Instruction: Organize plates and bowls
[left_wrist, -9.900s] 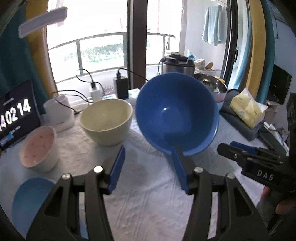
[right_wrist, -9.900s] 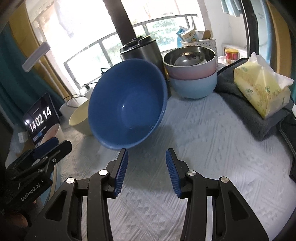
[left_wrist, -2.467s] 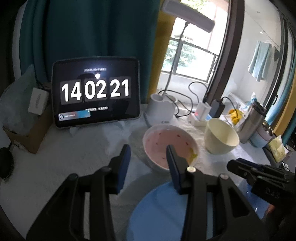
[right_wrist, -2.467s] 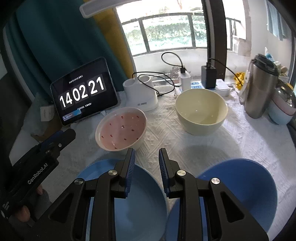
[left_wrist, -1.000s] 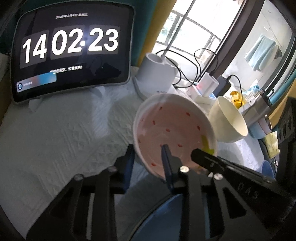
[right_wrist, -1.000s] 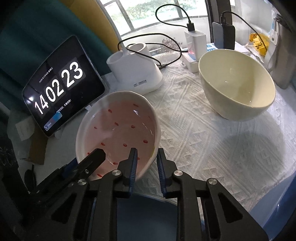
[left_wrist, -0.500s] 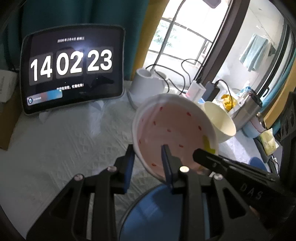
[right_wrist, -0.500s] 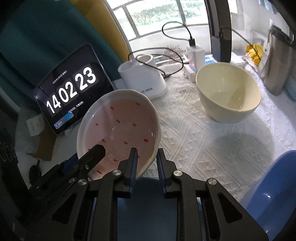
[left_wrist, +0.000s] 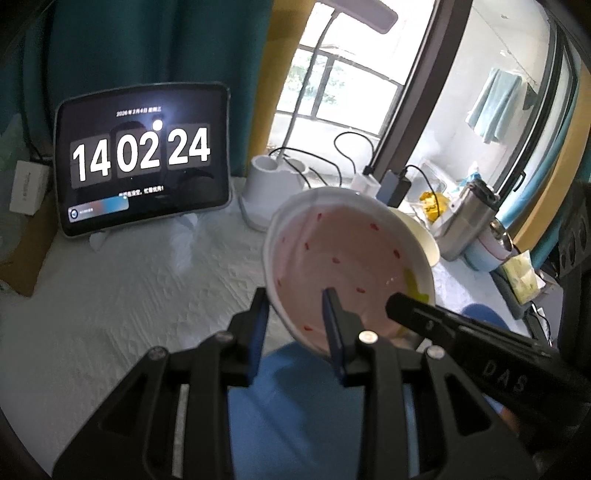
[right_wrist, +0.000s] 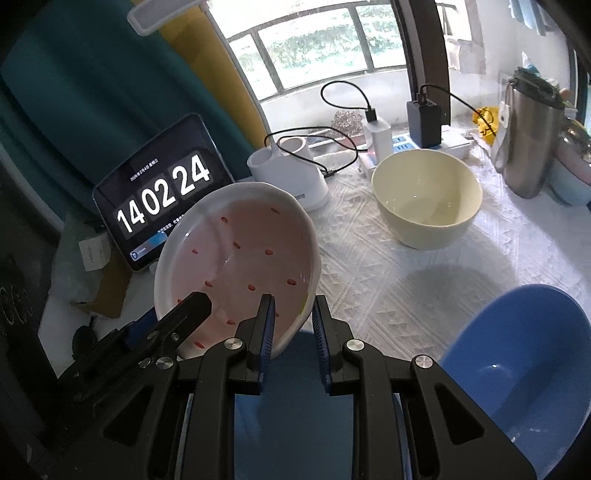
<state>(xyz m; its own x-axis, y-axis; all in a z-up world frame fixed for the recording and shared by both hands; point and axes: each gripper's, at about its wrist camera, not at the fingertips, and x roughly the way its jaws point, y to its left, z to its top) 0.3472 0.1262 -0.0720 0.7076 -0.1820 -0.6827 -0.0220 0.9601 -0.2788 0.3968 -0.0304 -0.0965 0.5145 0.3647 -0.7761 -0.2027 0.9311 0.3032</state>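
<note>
Nearest | left gripper (left_wrist: 295, 317) and right gripper (right_wrist: 291, 325) each pinch the rim of the tilted pink speckled bowl (right_wrist: 240, 266), frame centre, raised over a light blue plate (left_wrist: 295, 398) | right view only: dark blue bowl (right_wrist: 517, 369) lower right, whole cream bowl (right_wrist: 424, 203) | farthest: clock tablet (left_wrist: 140, 166) upper left.

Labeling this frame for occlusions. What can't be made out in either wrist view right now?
- Light blue plate: right wrist view, mostly behind the right gripper; rim cut off.
- Pink bowl underside: faces away in both views.
- Stacked bowls: left wrist view, partly behind the steel flask.
- Tablet small text: too small to read.
- Blue bowl: cut by the image edge.
</note>
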